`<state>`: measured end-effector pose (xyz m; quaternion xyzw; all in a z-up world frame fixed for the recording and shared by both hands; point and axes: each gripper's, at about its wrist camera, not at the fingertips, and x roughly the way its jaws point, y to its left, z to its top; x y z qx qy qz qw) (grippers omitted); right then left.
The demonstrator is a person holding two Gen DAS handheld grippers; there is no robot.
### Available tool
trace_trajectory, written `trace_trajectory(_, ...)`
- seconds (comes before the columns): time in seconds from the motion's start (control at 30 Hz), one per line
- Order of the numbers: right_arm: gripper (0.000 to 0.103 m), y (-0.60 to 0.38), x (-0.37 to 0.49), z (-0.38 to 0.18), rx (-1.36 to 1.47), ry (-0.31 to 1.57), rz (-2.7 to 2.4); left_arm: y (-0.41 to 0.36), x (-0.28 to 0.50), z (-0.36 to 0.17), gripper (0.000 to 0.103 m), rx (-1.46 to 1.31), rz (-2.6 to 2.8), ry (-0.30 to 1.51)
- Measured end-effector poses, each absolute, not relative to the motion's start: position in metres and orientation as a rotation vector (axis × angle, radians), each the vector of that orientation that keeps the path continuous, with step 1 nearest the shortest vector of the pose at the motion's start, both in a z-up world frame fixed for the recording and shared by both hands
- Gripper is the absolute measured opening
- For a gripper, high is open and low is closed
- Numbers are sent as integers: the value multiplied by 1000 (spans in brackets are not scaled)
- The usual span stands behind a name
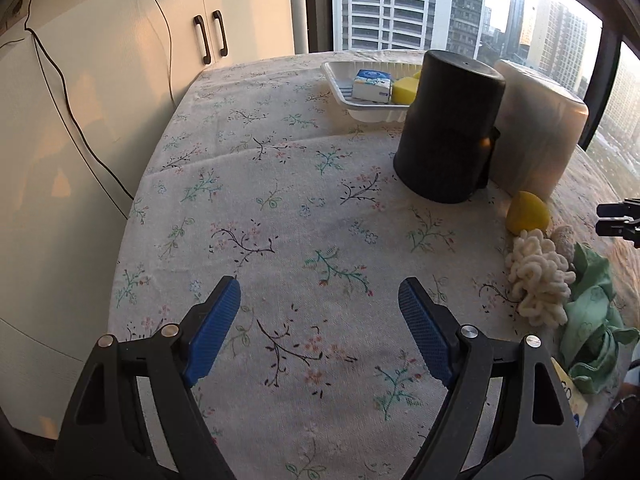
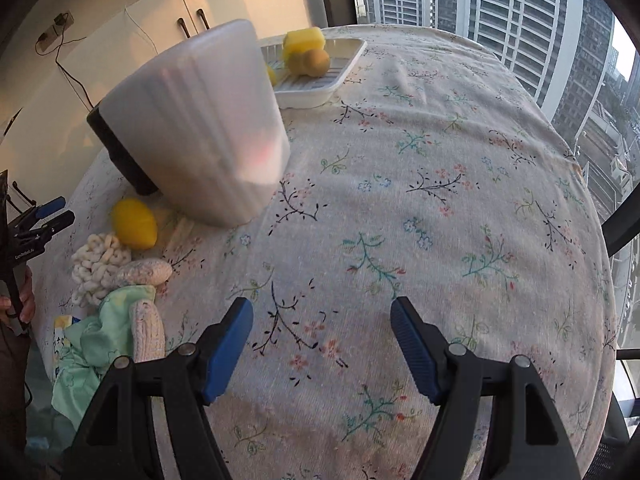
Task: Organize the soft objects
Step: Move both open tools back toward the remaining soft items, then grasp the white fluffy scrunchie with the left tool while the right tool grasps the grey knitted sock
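Both pairs of fingers stand wide with nothing between them, the left gripper (image 1: 319, 300) and right gripper (image 2: 322, 322) over bare floral cloth on the counter (image 2: 460, 152). The soft pile, a yellow sponge (image 2: 134, 223), knitted scrubber (image 2: 100, 268) and green cloth (image 2: 108, 332), lies near the edge beside two upturned bins; more sponges sit in the white tray (image 2: 320, 92).

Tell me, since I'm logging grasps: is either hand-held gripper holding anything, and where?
Nothing is held: left hand-held gripper and right hand-held gripper are both open over the floral tablecloth.
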<state>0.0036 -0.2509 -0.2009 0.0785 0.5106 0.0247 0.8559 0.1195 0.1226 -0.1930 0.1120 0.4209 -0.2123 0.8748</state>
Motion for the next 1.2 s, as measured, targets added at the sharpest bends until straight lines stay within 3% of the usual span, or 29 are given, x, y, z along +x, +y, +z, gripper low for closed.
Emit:
trace_trajectory(0.7,75,-174,-29,-183,165,1019,241,26,78,-182,81,243,-781,912)
trace_trajectory(1.2,74,-160,-29,-192,95,1096,82,-36,80,-214,79,363,-615,1035)
